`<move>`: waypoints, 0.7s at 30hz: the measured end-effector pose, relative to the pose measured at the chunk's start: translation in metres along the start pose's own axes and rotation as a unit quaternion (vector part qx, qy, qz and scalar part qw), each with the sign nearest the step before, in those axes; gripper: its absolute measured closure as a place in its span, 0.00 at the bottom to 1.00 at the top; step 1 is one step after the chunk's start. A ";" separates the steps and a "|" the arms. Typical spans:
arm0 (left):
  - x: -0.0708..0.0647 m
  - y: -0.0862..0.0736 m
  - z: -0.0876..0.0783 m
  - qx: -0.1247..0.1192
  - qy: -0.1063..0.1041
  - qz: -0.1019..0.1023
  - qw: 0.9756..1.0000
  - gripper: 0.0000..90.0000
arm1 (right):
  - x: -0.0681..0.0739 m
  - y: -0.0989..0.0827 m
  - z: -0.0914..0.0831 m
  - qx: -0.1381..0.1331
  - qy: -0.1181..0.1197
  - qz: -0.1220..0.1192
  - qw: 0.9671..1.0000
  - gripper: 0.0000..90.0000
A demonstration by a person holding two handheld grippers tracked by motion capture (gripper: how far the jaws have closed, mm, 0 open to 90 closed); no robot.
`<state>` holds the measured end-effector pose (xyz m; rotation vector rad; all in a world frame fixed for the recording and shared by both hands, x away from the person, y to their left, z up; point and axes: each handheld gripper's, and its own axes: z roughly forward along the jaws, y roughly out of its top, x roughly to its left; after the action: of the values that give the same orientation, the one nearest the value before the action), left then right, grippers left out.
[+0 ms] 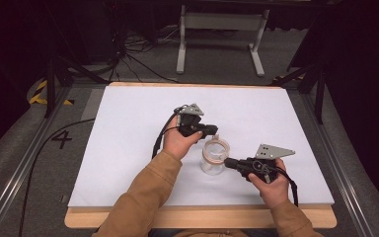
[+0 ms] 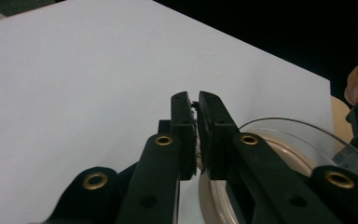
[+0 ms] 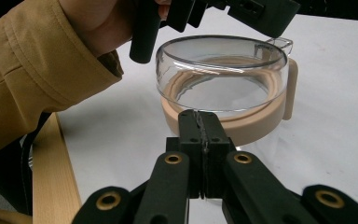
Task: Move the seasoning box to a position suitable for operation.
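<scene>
A white board (image 1: pixel 128 148) covers most of a wooden tabletop (image 1: pixel 202 217), whose bare edge shows along 6 o'clock. At 12 o'clock a white metal stand (image 1: pixel 221 29) sits on the grey carpet, with black cables (image 1: pixel 138 54) tangled toward 11. A yellow-and-black hazard strip (image 1: pixel 39 94) lies at 9 to 10 o'clock, and a painted "4" (image 1: pixel 61 139) just below it.

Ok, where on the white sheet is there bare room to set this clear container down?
The white sheet lies bare along its whole left half and along the far edge. It is crowded at centre-right, where both grippers, left and right, meet at the clear container.
</scene>
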<state>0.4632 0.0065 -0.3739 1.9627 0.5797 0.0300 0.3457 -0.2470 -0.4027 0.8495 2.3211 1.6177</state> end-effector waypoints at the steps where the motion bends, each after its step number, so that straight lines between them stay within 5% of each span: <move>1: 0.000 0.000 0.000 0.000 0.000 0.000 1.000 0.93 | 0.000 0.000 0.000 -0.001 0.000 -0.002 1.000 1.00; 11: -0.001 -0.002 -0.029 -0.008 0.029 0.003 1.000 0.94 | -0.001 0.009 0.000 -0.010 0.005 -0.015 1.000 1.00; 21: 0.002 -0.017 -0.060 -0.023 0.056 -0.020 0.998 0.94 | -0.009 0.025 0.001 -0.028 0.014 -0.030 0.999 1.00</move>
<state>0.4418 0.0642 -0.3615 1.9136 0.6852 0.1286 0.3619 -0.2455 -0.3817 0.7417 2.2860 1.6718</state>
